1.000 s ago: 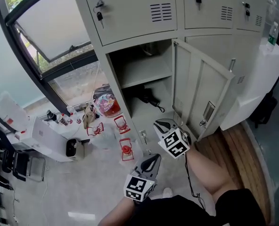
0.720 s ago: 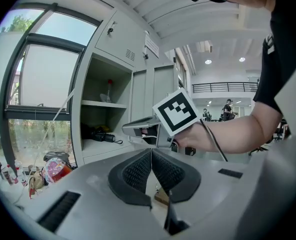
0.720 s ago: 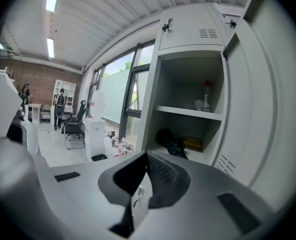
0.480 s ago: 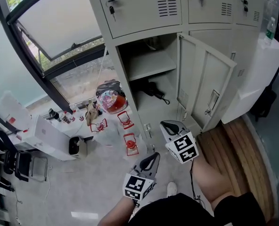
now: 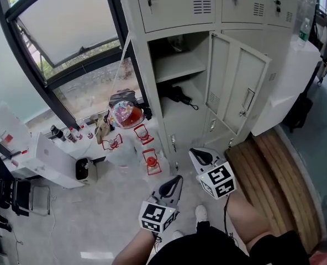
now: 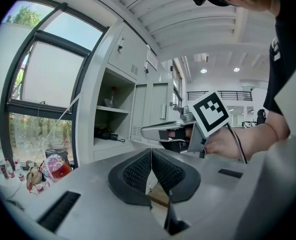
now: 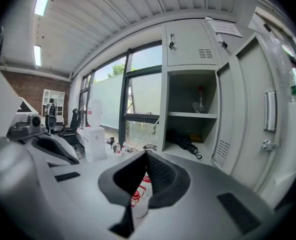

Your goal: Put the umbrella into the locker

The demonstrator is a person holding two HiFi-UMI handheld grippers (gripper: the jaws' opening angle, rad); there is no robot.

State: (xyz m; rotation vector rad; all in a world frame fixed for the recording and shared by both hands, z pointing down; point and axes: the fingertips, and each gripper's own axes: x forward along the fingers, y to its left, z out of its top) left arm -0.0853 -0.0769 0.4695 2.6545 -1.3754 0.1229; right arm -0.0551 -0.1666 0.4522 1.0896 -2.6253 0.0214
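1. The umbrella lay inside the locker, on the floor of its open compartment, under the shelf and towards the back. It was folded short, black and soft-looking. A thin wrist loop trailed towards the locker's open front.
2. Its long axis ran roughly across the locker's width, angled a little forward at the end nearer the door.
3. The umbrella lay ahead of both sets of jaws, deep in the locker. Both grippers were out in front of the locker and well apart from it, pointing towards the opening, and neither touched the umbrella.
4. The right gripper was the nearer of the two to the locker, out in front of the open door. Its jaws were clenched on nothing, and its dark ribbed pads met at the tip.
5. The left gripper hung farther back from the locker, just beside the right one. Its jaws were likewise pressed together and empty, grid-textured rubber face against face.
6. The locker was pale grey painted sheet metal with flat, square-edged panels. Its door stood swung wide open and carried pressed ribs, small vent slots and a metal handle.
7. By the look of it, the placing was done. If anything remained, it would be swinging the door shut, and the right gripper seemed better placed to reach the door's free edge.
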